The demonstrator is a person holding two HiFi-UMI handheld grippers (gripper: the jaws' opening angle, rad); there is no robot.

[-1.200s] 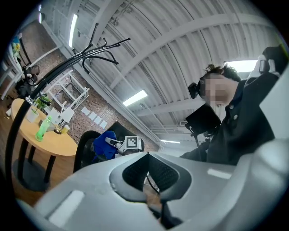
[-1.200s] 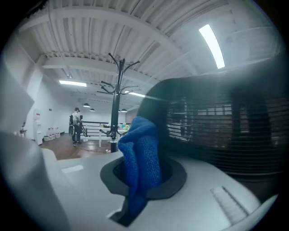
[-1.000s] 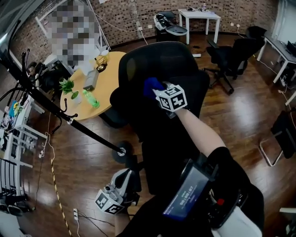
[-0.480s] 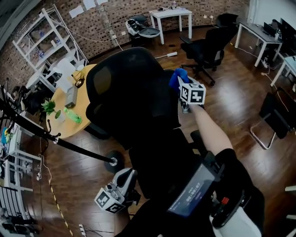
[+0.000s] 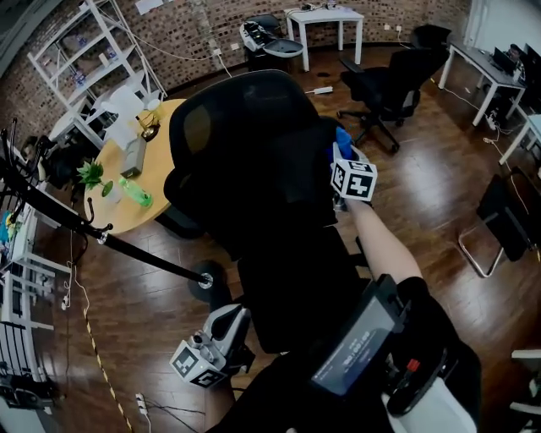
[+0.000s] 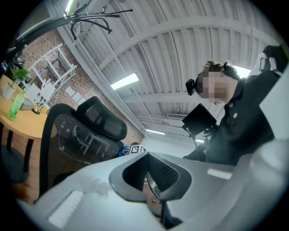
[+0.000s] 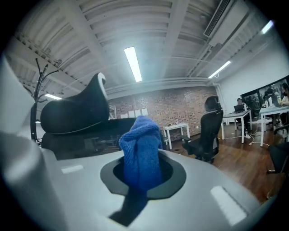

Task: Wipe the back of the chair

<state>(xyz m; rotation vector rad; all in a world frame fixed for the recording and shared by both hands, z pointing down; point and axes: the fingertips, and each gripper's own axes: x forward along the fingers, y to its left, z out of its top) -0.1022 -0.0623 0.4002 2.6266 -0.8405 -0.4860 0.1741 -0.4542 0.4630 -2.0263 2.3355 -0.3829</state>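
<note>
A black office chair [image 5: 254, 169] with a mesh back and a headrest fills the middle of the head view. My right gripper [image 5: 345, 165] is at the right edge of the chair's back, shut on a blue cloth [image 5: 342, 142] that rests against that edge. In the right gripper view the bunched blue cloth [image 7: 141, 151] stands up out of the jaws, with the headrest [image 7: 76, 110] to the left. My left gripper [image 5: 221, 334] hangs low beside the chair's base, shut and holding nothing. Its own view looks up at the chair's back [image 6: 76, 135].
A round wooden table [image 5: 156, 152] with a plant and a green bottle [image 5: 135, 191] stands left of the chair. A black coat-stand pole [image 5: 127, 249] slants across the left. Another office chair [image 5: 389, 84], a white table [image 5: 325, 17] and metal shelves [image 5: 93, 51] stand farther off.
My right gripper has carried the blue cloth from the middle of the chair's back to its right edge. The left gripper has stayed low by the base.
</note>
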